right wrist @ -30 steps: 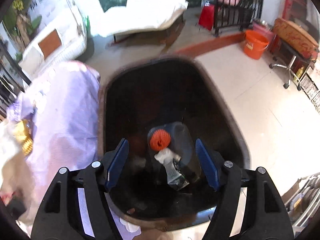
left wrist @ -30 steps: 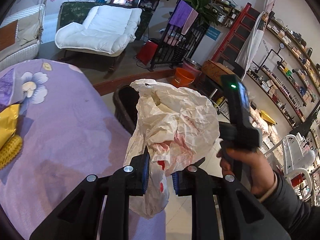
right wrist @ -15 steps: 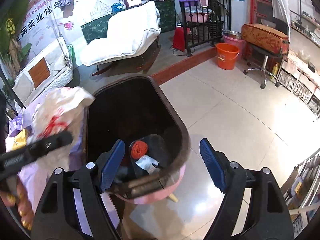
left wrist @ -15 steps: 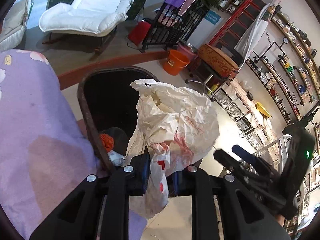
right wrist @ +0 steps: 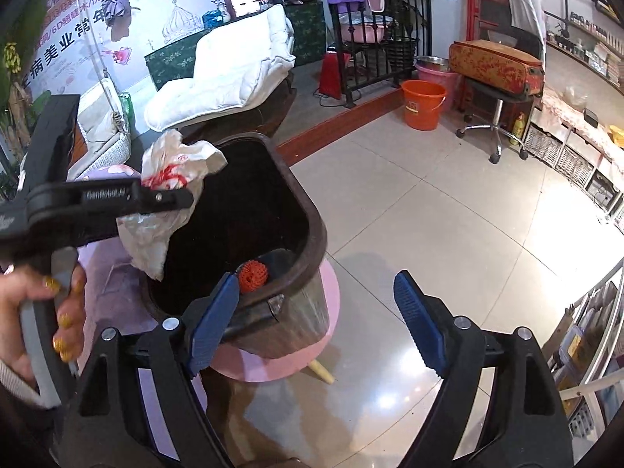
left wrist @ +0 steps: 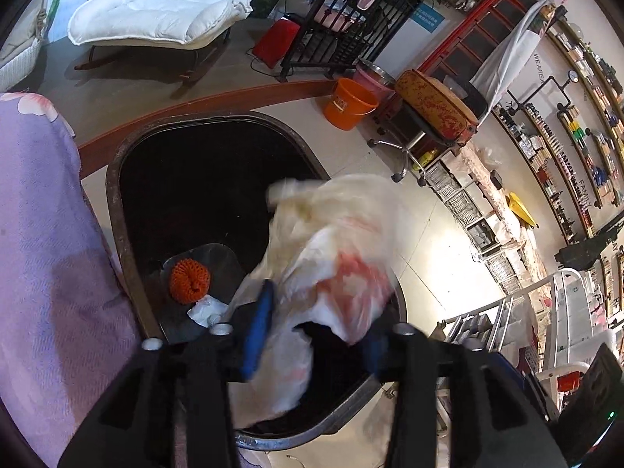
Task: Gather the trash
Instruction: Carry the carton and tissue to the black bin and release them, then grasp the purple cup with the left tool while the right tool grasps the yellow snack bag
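The crumpled plastic bag (left wrist: pixel 335 269) (light, limp, slippery; best pinched at a bunched fold) slips from the left claw (left wrist: pixel 316 335), whose jaws have just been opening over the bin (left wrist: pixel 117 202); the right claw (right wrist: pixel 316 323) gapes empty.

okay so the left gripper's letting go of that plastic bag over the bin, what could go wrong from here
The crumpled plastic bag sits over the near rim of the dark trash bin, so it may drape on the edge or slide outside. It could also snag on the left gripper, whose jaws have just been opening. The bin stands on a pink stool; a bump might tip it.
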Demonstrator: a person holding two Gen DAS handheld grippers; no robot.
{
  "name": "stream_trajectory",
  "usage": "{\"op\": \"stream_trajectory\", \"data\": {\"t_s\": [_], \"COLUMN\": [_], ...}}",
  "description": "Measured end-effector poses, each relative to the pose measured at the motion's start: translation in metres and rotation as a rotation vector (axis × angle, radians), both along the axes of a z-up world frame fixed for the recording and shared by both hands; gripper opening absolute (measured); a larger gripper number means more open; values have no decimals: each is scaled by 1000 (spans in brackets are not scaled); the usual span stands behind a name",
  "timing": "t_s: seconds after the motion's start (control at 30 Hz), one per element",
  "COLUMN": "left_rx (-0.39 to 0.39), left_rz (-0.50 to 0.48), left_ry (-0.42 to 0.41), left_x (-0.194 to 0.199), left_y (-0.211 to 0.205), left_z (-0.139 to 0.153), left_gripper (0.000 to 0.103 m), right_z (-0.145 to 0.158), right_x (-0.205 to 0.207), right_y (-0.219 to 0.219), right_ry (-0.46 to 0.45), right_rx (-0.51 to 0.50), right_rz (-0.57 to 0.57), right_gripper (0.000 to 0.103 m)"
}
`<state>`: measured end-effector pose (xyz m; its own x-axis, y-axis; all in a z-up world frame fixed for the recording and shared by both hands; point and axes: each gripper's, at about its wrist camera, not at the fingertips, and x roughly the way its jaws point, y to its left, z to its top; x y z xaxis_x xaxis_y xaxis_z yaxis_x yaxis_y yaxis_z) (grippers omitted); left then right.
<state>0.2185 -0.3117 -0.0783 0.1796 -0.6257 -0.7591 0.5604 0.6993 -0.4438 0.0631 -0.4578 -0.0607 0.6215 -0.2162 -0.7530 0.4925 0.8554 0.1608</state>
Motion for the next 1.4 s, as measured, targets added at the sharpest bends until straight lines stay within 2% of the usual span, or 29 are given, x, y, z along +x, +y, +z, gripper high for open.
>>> {"op": "stream_trajectory", "data": {"t_s": [0.1, 0.3, 0.4, 0.5, 0.67, 0.97, 1.03, 1.27, 1.4], "left_rx": [-14, -25, -18, 21, 56, 107, 148, 289, 281], "left_rz": [-1, 1, 11, 34, 107, 278, 326, 542, 686], "left_ry": [-9, -62, -120, -209, -322, -411, -439, -454, -449], "left_x": [-3, -18, -33, -49, -68, -82, -85, -81, -81], "left_y": [4, 19, 33, 49, 86, 154, 173, 246, 300], "left_z": [4, 18, 27, 39, 54, 66, 65, 55, 59], "left_gripper": [67, 77, 80, 83, 87, 91, 93, 93, 93], "right_z": [-2, -4, -7, -9, -9, -2, 0, 7, 11], "right_x": [-3, -3, -1, 3, 14, 30, 32, 53, 66], "right_y": [-1, 0, 1, 7, 27, 73, 81, 135, 169], "right_ry": [7, 5, 2, -1, -7, -24, -29, -45, -52], "right_rx": [6, 2, 5, 8, 12, 16, 19, 33, 41], "right_rz": [-12, -22, -4, 16, 83, 203, 225, 364, 447], "right_gripper": [83, 83, 83, 83, 83, 83, 83, 83, 83]}}
